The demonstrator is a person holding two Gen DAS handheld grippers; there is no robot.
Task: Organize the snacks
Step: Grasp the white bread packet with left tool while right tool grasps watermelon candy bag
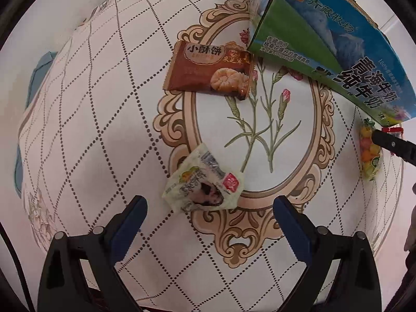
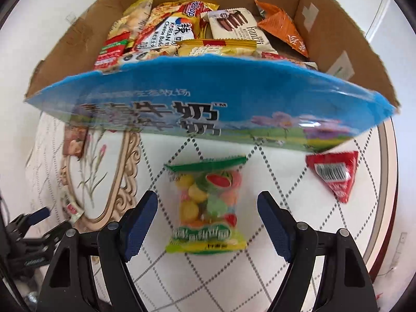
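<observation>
The left tool (image 1: 209, 208) is pointing down at the worktop (image 1: 109, 135) with its jaws standing apart and nothing clamped between them. A pale green snack packet (image 1: 204, 182) is lying just ahead of the fingertips, roughly centred between them and not touching either pad. Further ahead, a brown biscuit packet (image 1: 208, 70) is lying flat on the patterned cloth. Beyond it and to the right, the blue-and-green milk carton box (image 1: 325, 46) is standing on the worktop.

The right tool (image 2: 208, 202) is also pointing down, jaws apart. A clear bag of coloured fruit candies (image 2: 208, 205) is lying on the worktop between the two fingers, with a gap showing on each side, so the pads are not pressing on it. To the right and ahead, a red triangular packet (image 2: 335, 174) is lying apart from the candy bag. Directly ahead, the open box is sitting with assorted snack packs (image 2: 208, 31) filling it. At the far left of this view, the left tool is showing beside the pale green packet.
</observation>
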